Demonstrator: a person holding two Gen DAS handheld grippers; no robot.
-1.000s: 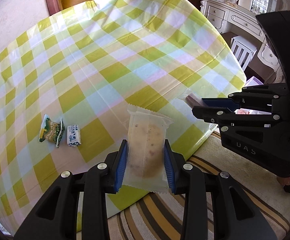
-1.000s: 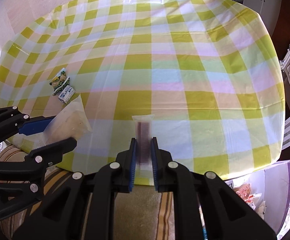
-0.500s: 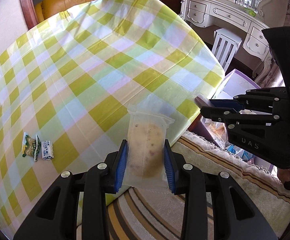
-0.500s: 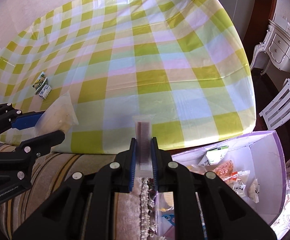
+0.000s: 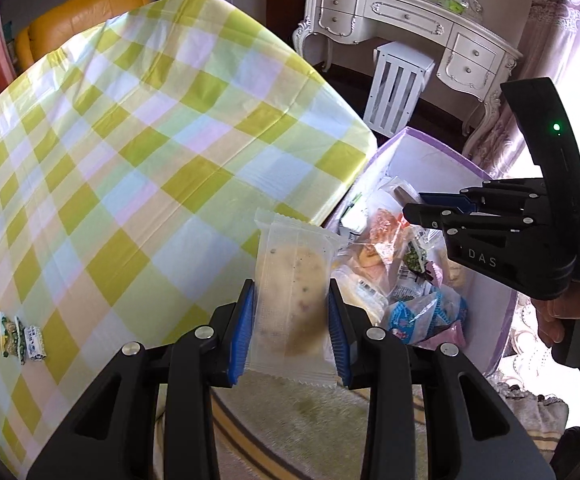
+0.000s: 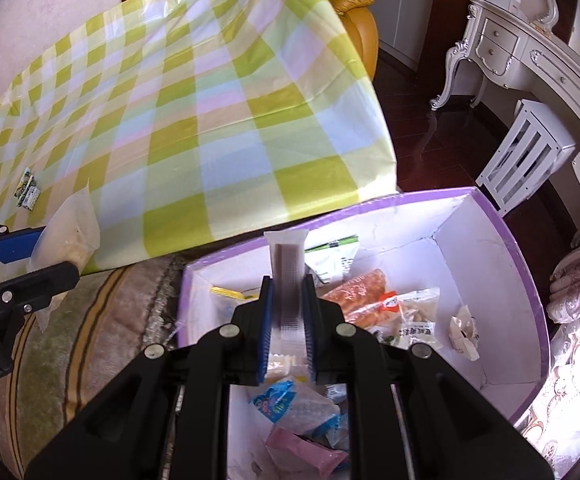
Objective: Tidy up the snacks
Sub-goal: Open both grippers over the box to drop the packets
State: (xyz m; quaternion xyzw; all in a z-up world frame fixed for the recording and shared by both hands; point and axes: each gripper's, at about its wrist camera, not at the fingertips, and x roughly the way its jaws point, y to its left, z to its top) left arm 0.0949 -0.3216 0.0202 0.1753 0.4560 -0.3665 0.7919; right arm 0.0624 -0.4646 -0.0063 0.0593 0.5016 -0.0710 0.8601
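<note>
Your left claw (image 5: 290, 328) was black plastic with blue ribbed pads (image 5: 239, 336) and silver screws. Your right claw (image 6: 285, 332) matched it; its housing bore "DAS" in grey and a green light. A dark sleeve covered your right wrist.

Tablecloth (image 5: 137, 152) yellow-green check; box (image 6: 502, 216) purple rim, white inside; armchair (image 5: 85, 12) orange.

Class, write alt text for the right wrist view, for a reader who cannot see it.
The right hand-held gripper is shut on a slim clear-wrapped dark snack bar above a purple-rimmed box of assorted snack packets. At left, the left hand-held gripper holds a wrapped cookie by the checked tablecloth, where two small packets remain.
</note>
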